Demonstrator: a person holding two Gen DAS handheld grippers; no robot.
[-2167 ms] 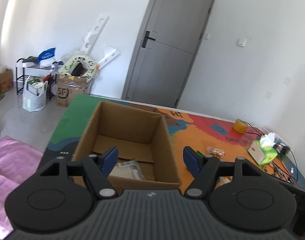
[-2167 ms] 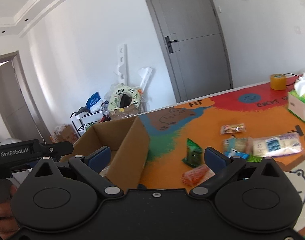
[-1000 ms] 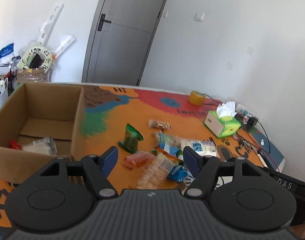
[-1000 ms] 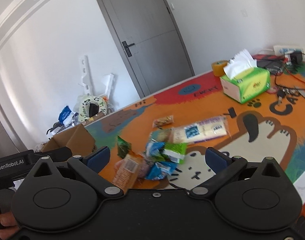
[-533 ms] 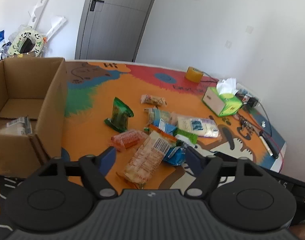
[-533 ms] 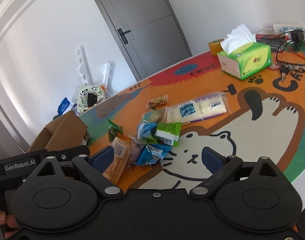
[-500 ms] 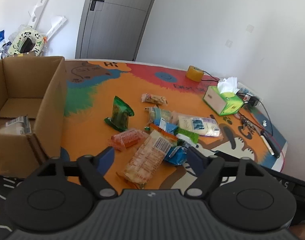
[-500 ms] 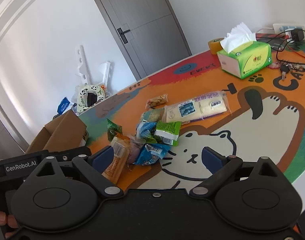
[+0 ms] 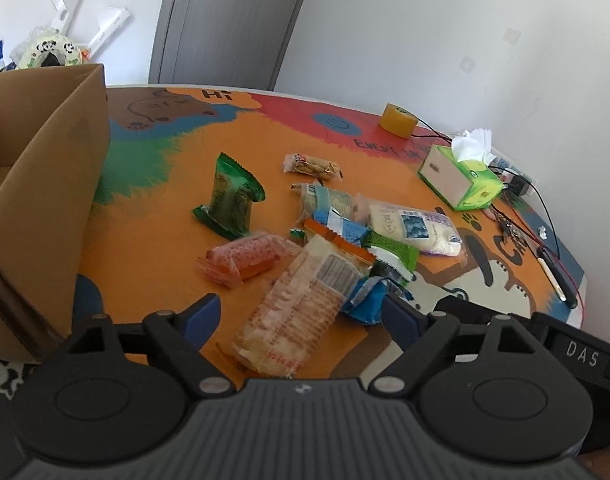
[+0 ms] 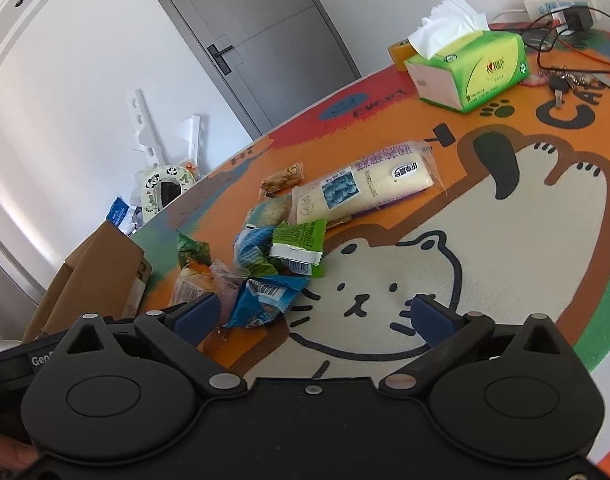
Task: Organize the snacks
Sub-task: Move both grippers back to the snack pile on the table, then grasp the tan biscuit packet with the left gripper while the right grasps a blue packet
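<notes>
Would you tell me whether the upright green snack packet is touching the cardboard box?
Apart. The left wrist view shows the green snack packet standing on bare orange mat, a clear stretch away from the cardboard box.

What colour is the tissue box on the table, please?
Green and white tissue box, clearest in the right wrist view.

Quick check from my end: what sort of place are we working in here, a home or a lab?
Most likely a room in a home. A table under a cartoon-cat mat holds loose snack packets, a tissue box and a cardboard box. Behind it stand a plain grey door and household clutter along the wall.
</notes>
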